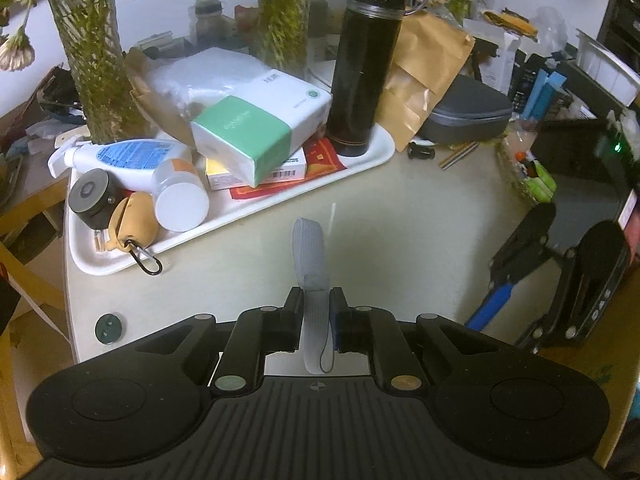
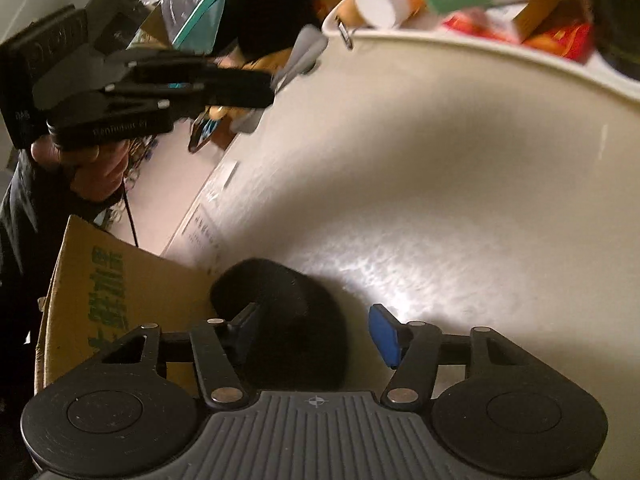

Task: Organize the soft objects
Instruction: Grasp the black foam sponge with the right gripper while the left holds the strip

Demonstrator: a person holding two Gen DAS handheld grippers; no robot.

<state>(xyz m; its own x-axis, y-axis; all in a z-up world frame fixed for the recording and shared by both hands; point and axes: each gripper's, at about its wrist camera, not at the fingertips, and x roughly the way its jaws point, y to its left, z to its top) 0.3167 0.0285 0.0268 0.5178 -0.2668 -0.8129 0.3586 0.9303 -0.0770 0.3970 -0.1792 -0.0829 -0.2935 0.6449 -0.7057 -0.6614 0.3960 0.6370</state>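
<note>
My left gripper (image 1: pixel 316 304) is shut on a grey ribbed elastic band (image 1: pixel 308 240), which sticks out forward between the pads above the cream table (image 1: pixel 400 220). The right wrist view shows that same left gripper (image 2: pixel 272 84) in a hand at the upper left, with the grey band (image 2: pixel 304 54) in it. My right gripper (image 2: pixel 314 334) points down at the table's near edge. A black fuzzy soft object (image 2: pixel 288 312) lies between its blue pads (image 2: pixel 384 334). The left pad is at the object's side and the right pad stands clear of it.
A white tray (image 1: pixel 248 210) at the back left holds boxes, a spray bottle, a tan pouch (image 1: pixel 134 220) with a carabiner and a tall black flask (image 1: pixel 364 72). Plant vases, a paper bag and a grey case (image 1: pixel 468 112) crowd the back. A cardboard box (image 2: pixel 120 280) stands below the table's edge.
</note>
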